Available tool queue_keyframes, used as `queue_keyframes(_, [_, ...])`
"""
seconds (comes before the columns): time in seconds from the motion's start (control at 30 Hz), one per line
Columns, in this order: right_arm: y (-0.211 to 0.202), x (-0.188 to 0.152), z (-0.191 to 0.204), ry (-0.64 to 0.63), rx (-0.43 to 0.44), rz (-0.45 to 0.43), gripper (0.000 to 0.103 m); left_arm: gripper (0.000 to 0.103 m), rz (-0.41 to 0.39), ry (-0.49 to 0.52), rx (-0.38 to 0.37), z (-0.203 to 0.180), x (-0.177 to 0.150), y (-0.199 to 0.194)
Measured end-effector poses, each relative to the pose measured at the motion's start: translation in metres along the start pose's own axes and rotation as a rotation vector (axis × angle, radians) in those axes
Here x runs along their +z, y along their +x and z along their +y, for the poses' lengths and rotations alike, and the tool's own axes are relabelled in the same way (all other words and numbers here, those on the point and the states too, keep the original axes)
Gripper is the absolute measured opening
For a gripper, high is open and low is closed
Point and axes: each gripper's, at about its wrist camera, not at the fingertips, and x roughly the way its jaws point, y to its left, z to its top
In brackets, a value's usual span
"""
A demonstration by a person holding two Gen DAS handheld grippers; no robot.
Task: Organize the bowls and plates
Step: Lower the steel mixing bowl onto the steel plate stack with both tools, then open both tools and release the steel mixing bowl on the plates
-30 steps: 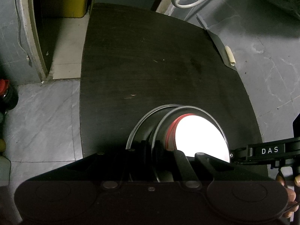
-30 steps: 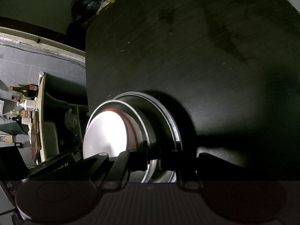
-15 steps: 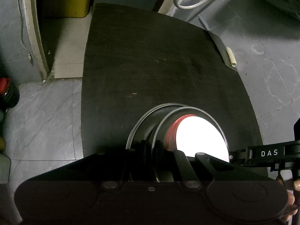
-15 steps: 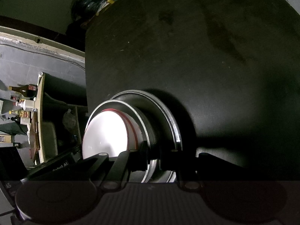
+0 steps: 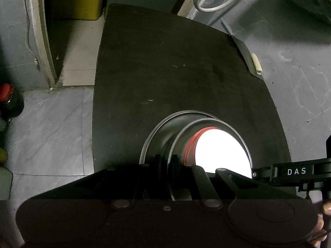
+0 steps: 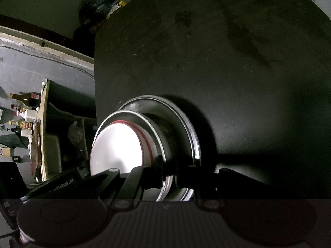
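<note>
A stack of dishes sits near the front edge of the dark table point(image 5: 175, 72): a wide steel plate point(image 5: 159, 126), a steel bowl point(image 5: 209, 122) on it, and a white red-rimmed dish point(image 5: 221, 150) inside the bowl. My left gripper point(image 5: 168, 161) is shut on the steel bowl's rim from one side. My right gripper point(image 6: 168, 163) is shut on the same bowl's rim point(image 6: 128, 113) from the opposite side. The white dish point(image 6: 118, 146) and steel plate point(image 6: 186, 119) also show in the right wrist view. The right gripper's body shows at the left view's right edge point(image 5: 295, 171).
The table's far part point(image 6: 227, 51) is bare dark wood. A knife point(image 5: 246, 55) lies at the table's far right edge. Grey tiled floor surrounds the table; a yellow box point(image 5: 78, 4) stands far left, and a shelf with bottles point(image 6: 26, 113) is beside the table.
Both views have shifted very slightly; the stack looks a touch higher in frame. The grips on the bowl rim are unchanged.
</note>
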Motion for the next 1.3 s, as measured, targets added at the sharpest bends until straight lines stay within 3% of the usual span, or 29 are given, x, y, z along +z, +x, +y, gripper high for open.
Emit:
queue_keyframes(0.5, [-0.009, -0.001, 0.025, -0.137, -0.097, -0.051, 0.014, 0.008, -0.006, -0.016, 0.026, -0.003, -0.005, -0.003])
queue_keyframes(0.87, [-0.018, -0.011, 0.022, -0.181, -0.098, -0.118, 0.025, 0.023, -0.052, -0.019, 0.091, -0.012, -0.011, -0.015])
queue_keyframes(0.9, [-0.02, -0.011, 0.021, -0.18, -0.094, -0.126, 0.026, 0.029, -0.058, -0.016, 0.104, -0.013, -0.012, -0.016])
queue_keyframes(0.93, [-0.02, -0.012, 0.021, -0.181, -0.09, -0.131, 0.029, 0.044, -0.062, -0.013, 0.138, -0.015, -0.013, -0.017])
queue_keyframes(0.97, [-0.022, -0.012, 0.021, -0.183, -0.091, -0.138, 0.034, 0.05, -0.07, -0.011, 0.175, -0.016, -0.014, -0.019])
queue_keyframes(1.0, [-0.023, -0.013, 0.02, -0.188, -0.106, -0.148, 0.051, 0.054, -0.077, -0.013, 0.187, -0.016, -0.015, -0.02])
queue_keyframes(1.03, [-0.026, -0.014, 0.017, -0.197, -0.118, -0.157, 0.057, 0.055, -0.082, -0.028, 0.181, -0.014, -0.016, -0.022])
queue_keyframes(1.3, [-0.033, -0.019, 0.011, -0.23, -0.097, -0.183, 0.062, 0.087, -0.143, -0.094, 0.241, -0.013, -0.025, -0.04])
